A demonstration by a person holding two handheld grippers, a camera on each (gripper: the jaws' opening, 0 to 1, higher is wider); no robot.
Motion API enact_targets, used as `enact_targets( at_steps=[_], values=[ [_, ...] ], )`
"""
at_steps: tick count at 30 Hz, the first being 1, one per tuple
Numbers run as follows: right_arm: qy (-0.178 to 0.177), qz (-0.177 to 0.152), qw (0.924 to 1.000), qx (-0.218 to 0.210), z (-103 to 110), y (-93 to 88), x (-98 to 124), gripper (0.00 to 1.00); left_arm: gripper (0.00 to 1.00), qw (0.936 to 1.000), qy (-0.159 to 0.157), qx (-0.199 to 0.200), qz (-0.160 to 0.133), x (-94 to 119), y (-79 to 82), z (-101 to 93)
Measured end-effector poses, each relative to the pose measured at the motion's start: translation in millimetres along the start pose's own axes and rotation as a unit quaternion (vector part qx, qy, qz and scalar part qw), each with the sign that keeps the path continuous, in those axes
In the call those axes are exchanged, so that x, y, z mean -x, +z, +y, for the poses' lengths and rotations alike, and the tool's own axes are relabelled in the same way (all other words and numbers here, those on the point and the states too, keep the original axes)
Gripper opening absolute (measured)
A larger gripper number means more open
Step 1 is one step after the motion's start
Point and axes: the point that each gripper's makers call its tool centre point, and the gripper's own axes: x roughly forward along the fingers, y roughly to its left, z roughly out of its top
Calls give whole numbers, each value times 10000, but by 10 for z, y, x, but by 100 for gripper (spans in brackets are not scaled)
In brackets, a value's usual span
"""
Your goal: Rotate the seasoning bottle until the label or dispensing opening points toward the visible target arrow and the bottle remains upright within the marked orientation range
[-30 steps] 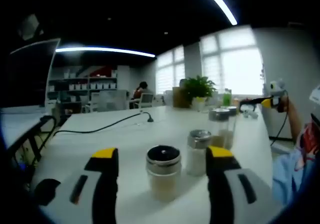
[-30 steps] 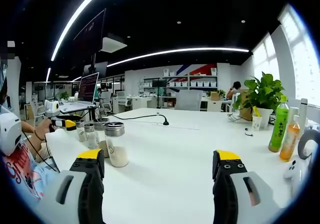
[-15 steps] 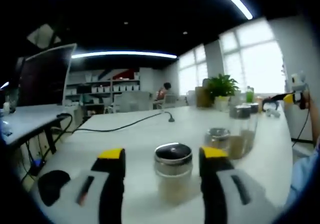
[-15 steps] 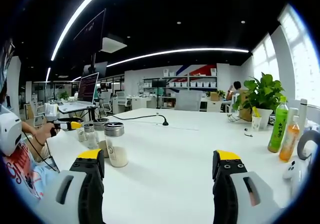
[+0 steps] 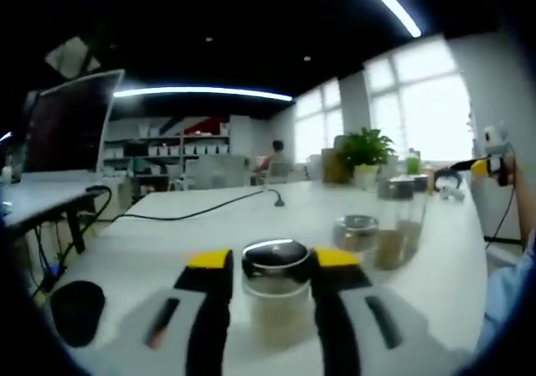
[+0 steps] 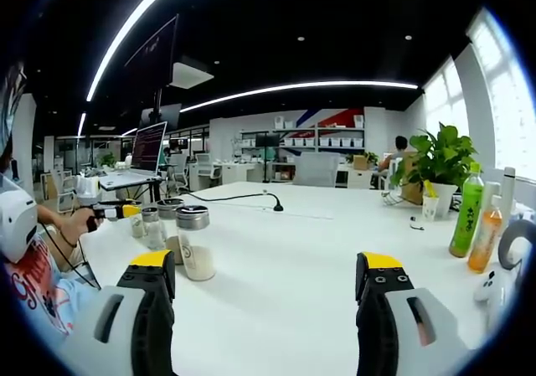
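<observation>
Yellow-tipped, your left tongs (image 5: 272, 263) have narrowed from wide apart to clasp the upright seasoning bottle (image 5: 275, 292) on the surface (image 5: 167, 234), readying the turn, while your right tongs (image 6: 266, 285) hang open.

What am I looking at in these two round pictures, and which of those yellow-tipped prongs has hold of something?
There is no robot arm here: a person carries a two-jaw gripper in each hand, and a fisheye camera on each one looks forward along its jaws.

In the left gripper view, the left gripper has its jaws close on either side of a seasoning bottle with a metal lid, standing upright on the white table. They look shut on it, though the picture is blurred. More jars stand just behind it.

In the right gripper view, the right gripper is open over bare table, holding nothing. To its left you see the same group of jars and the left gripper's yellow tip. Two drink bottles and a potted plant stand to the right.
</observation>
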Motion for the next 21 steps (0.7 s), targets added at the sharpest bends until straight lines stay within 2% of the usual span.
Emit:
enact_targets(
  at_steps=[21],
  values=[
    [23,11,10000,57,22,6,2,92,33,9995,-284,30,-157,16,-12,-41]
  ],
)
